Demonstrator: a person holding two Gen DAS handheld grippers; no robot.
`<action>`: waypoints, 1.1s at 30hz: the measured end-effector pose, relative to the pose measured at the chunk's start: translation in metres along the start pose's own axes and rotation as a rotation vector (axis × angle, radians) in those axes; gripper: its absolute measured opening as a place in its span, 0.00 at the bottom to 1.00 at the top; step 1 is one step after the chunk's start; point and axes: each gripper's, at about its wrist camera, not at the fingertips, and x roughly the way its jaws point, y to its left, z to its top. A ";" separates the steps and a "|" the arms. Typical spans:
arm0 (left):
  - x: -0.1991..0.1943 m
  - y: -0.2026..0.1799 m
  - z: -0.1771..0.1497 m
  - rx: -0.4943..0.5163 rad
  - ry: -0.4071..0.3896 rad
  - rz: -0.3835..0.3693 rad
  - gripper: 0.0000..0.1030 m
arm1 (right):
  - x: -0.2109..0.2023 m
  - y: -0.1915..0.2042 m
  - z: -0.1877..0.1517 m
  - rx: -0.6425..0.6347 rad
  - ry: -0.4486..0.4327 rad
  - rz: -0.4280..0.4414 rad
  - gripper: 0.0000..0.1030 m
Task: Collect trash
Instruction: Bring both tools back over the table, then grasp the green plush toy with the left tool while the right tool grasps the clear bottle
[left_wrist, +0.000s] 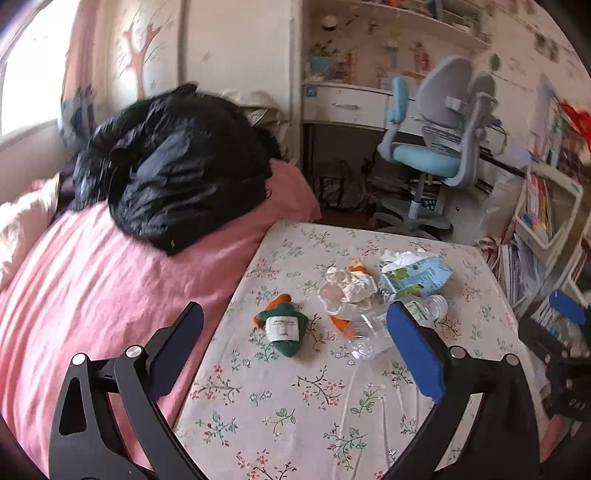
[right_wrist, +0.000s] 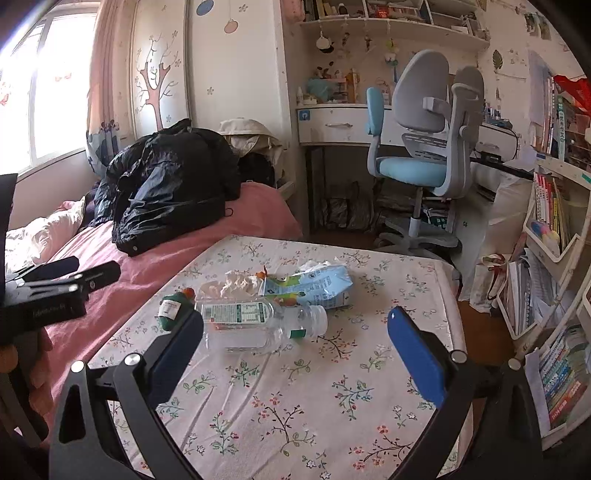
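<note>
Two handheld grippers hover with jaws spread wide and empty above a floral-cloth table (right_wrist: 332, 424) pushed against a pink-covered bed (right_wrist: 155, 266). Ahead of the right gripper (right_wrist: 295, 336), a clear plastic bottle (right_wrist: 258, 325) lies on its side near the middle of the table, cap end toward the right edge. Just behind it, toward the far edge, rest a crushed blue carton (right_wrist: 321, 284) and a wad of crumpled tissue (right_wrist: 240, 282), the carton touching the bottle. A small green wrapper (right_wrist: 171, 308) with a white label lies nearer the left edge, beside the bottle's base. From the left gripper (left_wrist: 295, 332), hanging over the table's left side where it meets the bed, the same litter shows clustered toward the far right corner. A black jacket (right_wrist: 166, 192) is heaped on the bed. A blue-and-grey desk chair (right_wrist: 424, 147) stands beyond the table's far edge.
</note>
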 end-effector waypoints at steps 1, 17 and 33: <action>0.003 0.005 0.001 -0.023 0.013 0.000 0.93 | 0.001 0.000 0.000 -0.001 0.003 0.002 0.93; 0.078 0.057 0.002 -0.105 0.250 0.030 0.93 | 0.065 0.042 -0.004 -0.327 0.147 0.188 0.93; 0.137 0.017 -0.008 0.040 0.353 0.050 0.93 | 0.167 0.088 -0.001 -0.690 0.371 0.381 0.93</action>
